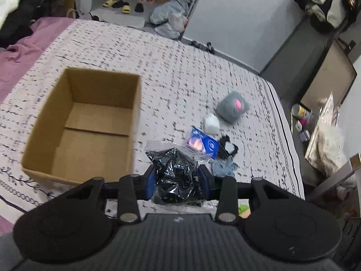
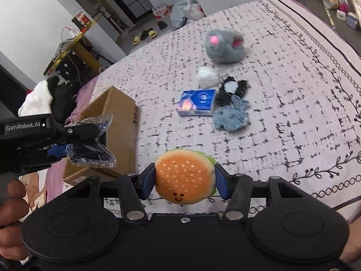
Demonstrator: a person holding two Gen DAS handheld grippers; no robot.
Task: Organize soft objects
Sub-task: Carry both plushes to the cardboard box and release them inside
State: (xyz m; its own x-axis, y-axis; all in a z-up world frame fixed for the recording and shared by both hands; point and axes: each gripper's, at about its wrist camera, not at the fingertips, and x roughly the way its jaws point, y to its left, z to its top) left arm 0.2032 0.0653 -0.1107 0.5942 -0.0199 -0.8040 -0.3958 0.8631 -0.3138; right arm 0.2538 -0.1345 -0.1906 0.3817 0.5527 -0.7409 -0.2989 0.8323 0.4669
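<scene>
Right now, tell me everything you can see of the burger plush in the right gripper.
The round plush hamburger toy has an orange-brown bun dotted with pale seeds, a small stitched smiley face near its lower edge and a green lettuce layer showing at its right rim. It looks soft and fuzzy. The right gripper is shut on it, blue pads pressing both sides, holding it above the patterned bedspread.
</scene>
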